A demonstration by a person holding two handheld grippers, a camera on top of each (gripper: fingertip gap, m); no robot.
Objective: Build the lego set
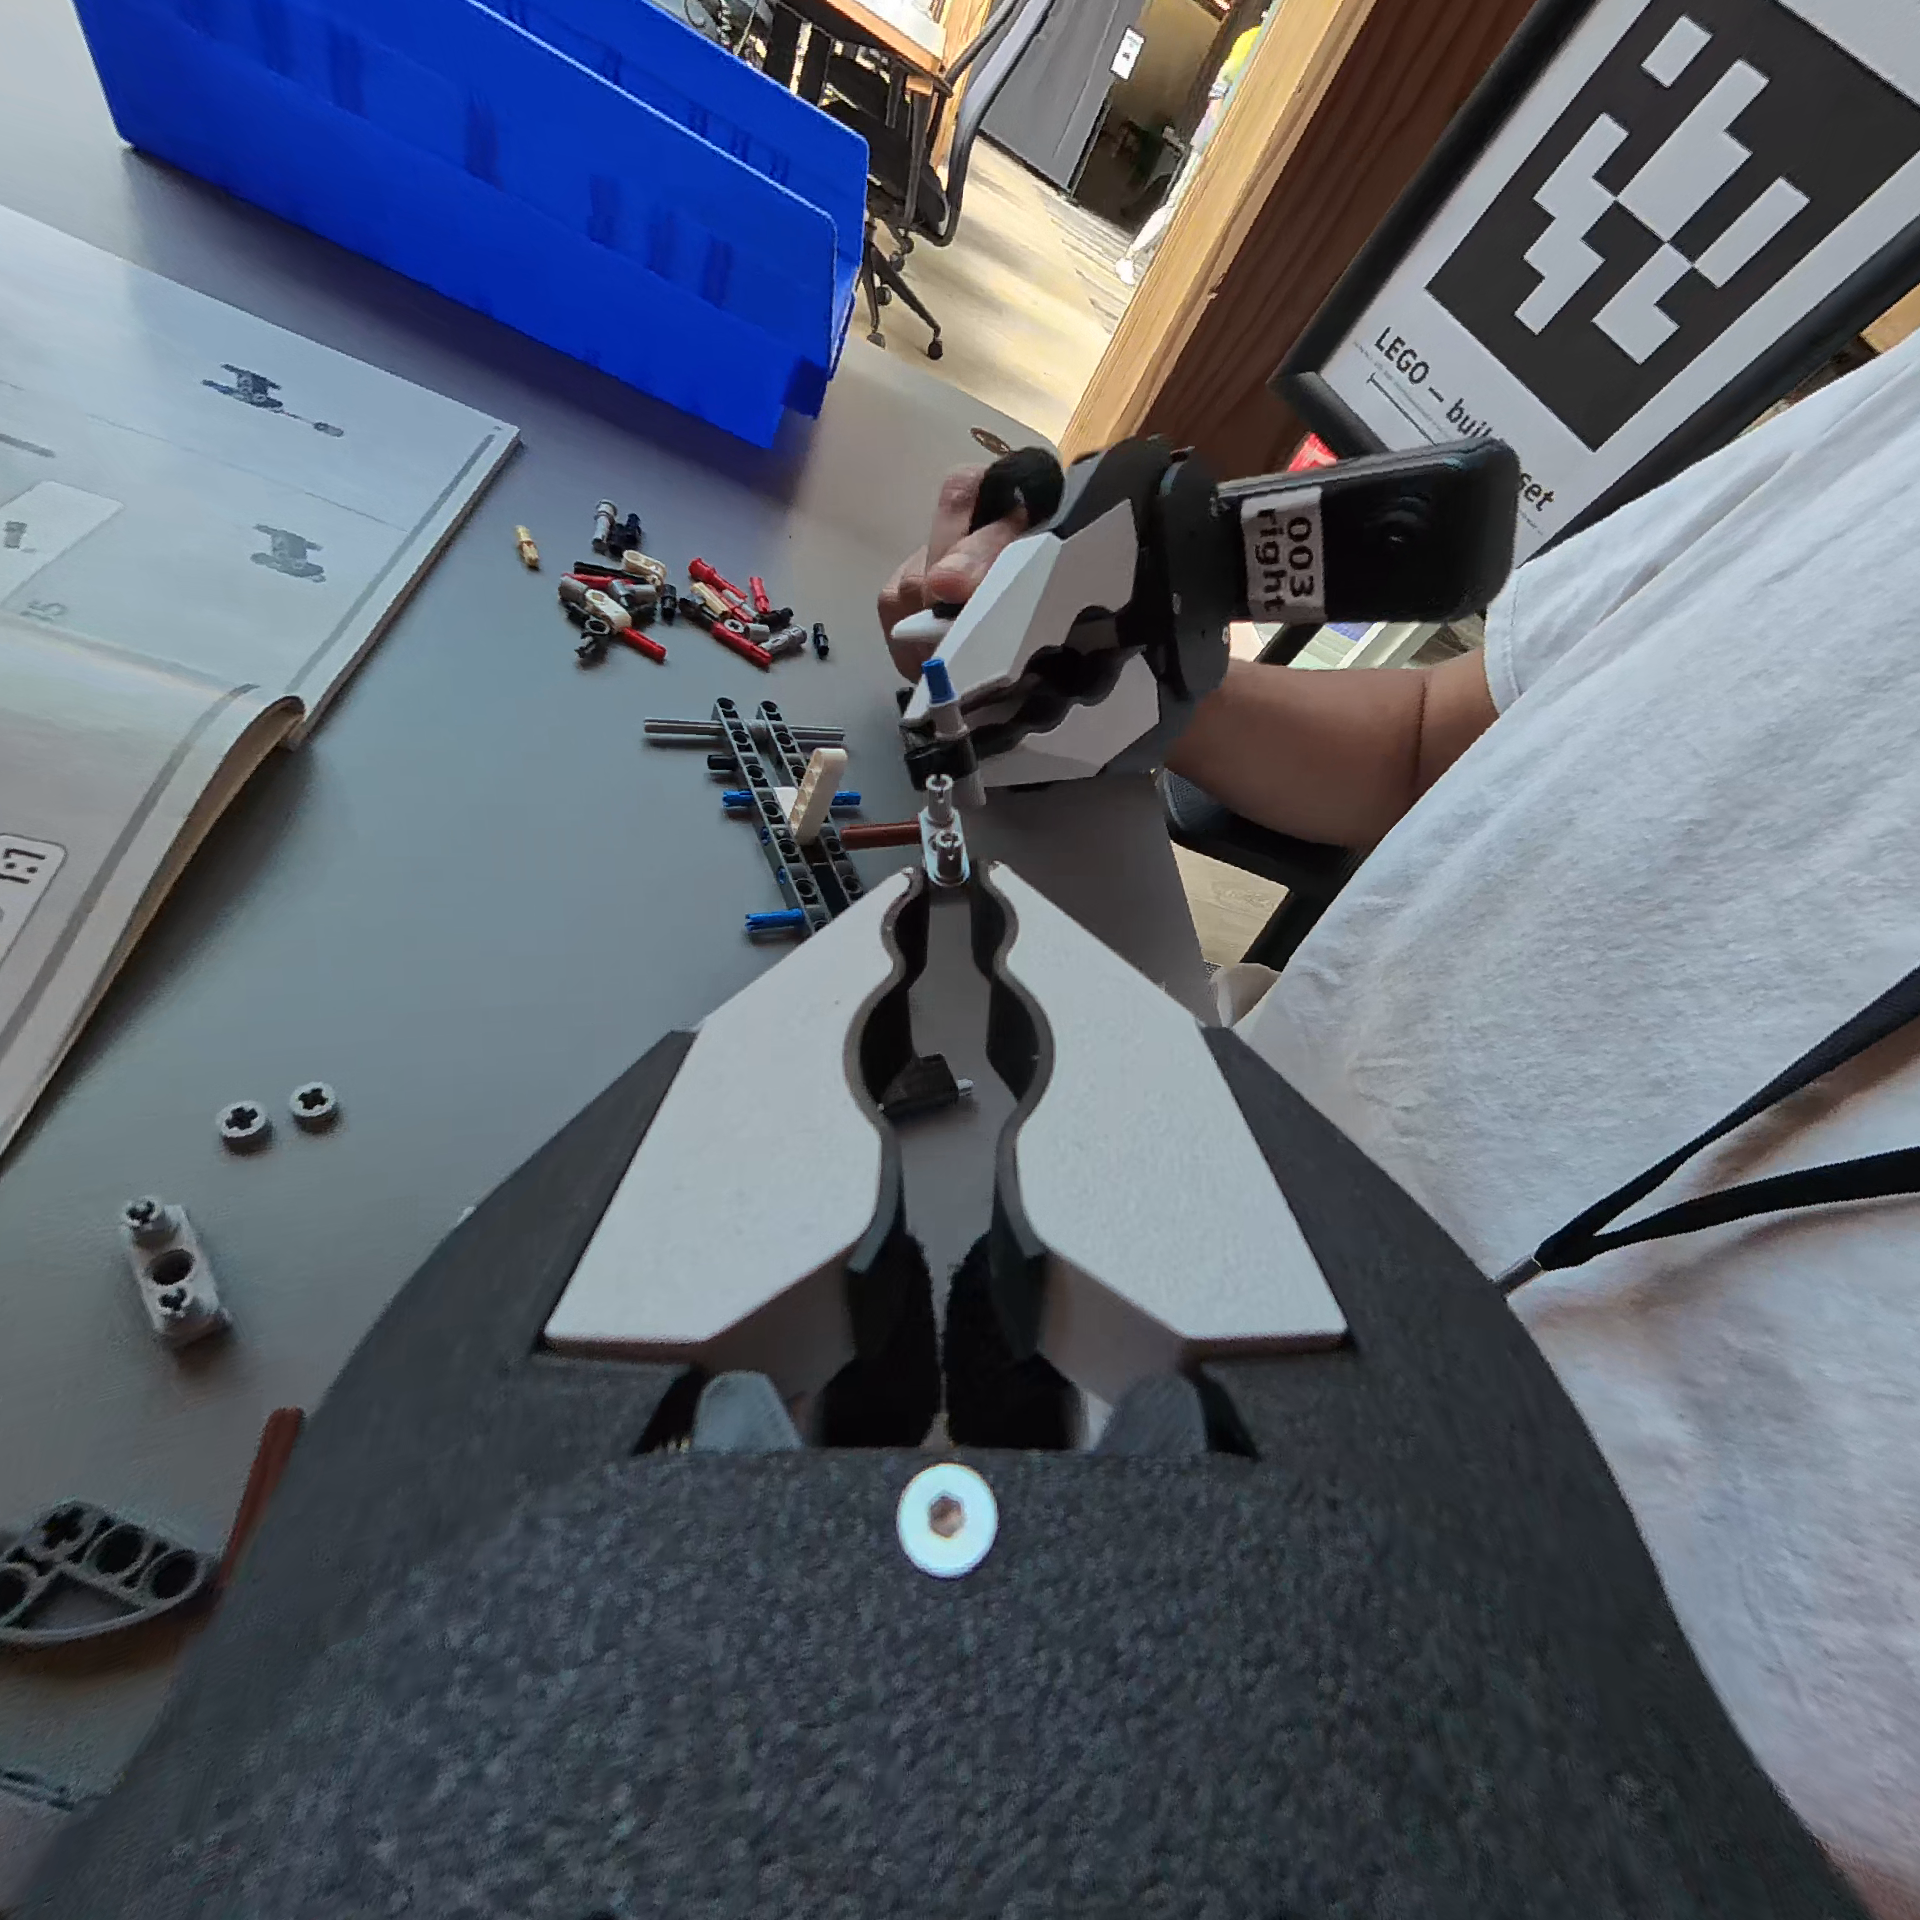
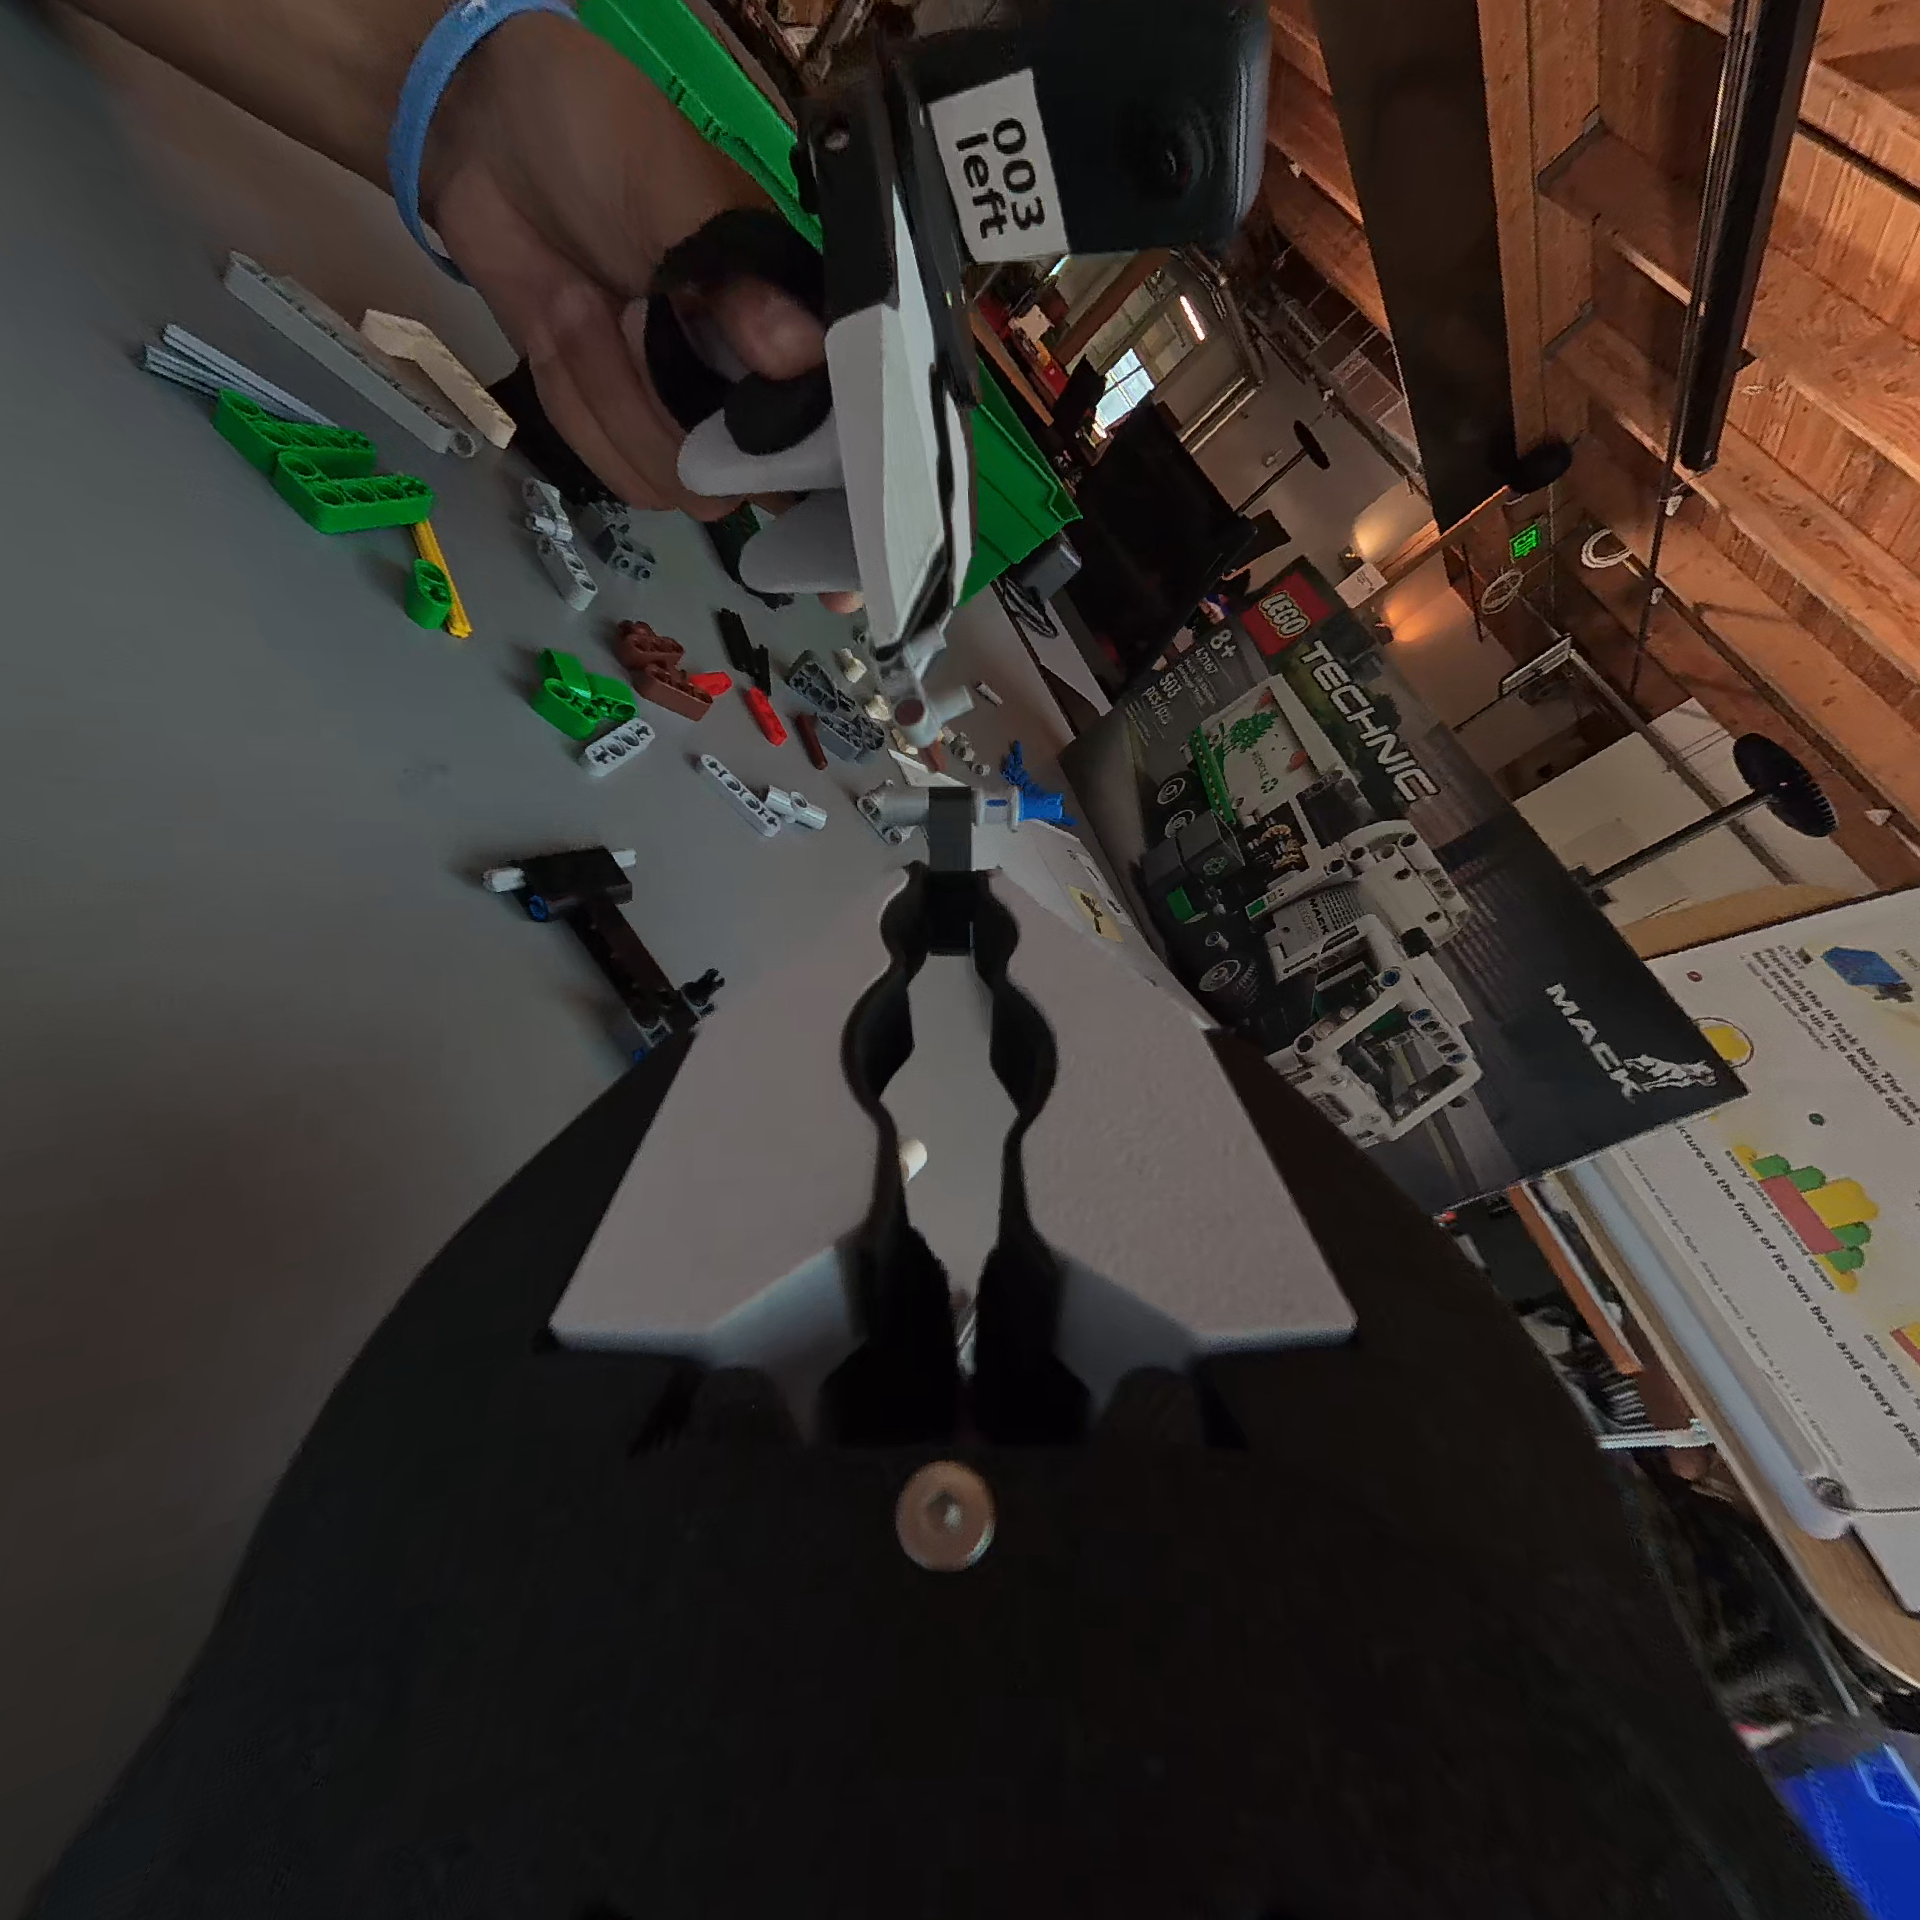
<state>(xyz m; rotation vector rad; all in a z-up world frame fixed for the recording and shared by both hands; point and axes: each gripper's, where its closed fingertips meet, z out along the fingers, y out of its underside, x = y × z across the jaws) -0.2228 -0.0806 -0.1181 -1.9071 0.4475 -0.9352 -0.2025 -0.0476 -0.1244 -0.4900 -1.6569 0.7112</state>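
Observation:
In the left wrist view my left gripper [image 1: 943,881] is shut on a small grey connector [image 1: 943,844] with a brown axle [image 1: 878,834] sticking out to the left. Just beyond it my right gripper [image 1: 935,753] is shut on a black connector [image 1: 928,767] carrying a grey pin with a blue tip [image 1: 937,688]. In the right wrist view my right gripper [image 2: 948,891] holds that black connector [image 2: 949,831], with the blue tip [image 2: 1039,805] to the right. The left gripper [image 2: 914,717] hangs just above it. The two held pieces are close, slightly apart. A dark beam assembly [image 1: 790,810] lies on the table.
An open instruction booklet [image 1: 208,520] and a blue bin [image 1: 468,156] lie at the left. Loose pins [image 1: 675,613] and grey parts [image 1: 177,1268] are scattered on the grey table. Green beams [image 2: 322,468], small parts [image 2: 748,717] and the set's box [image 2: 1403,883] show in the right wrist view. My right fingertips sit around 5 cm from my left ones.

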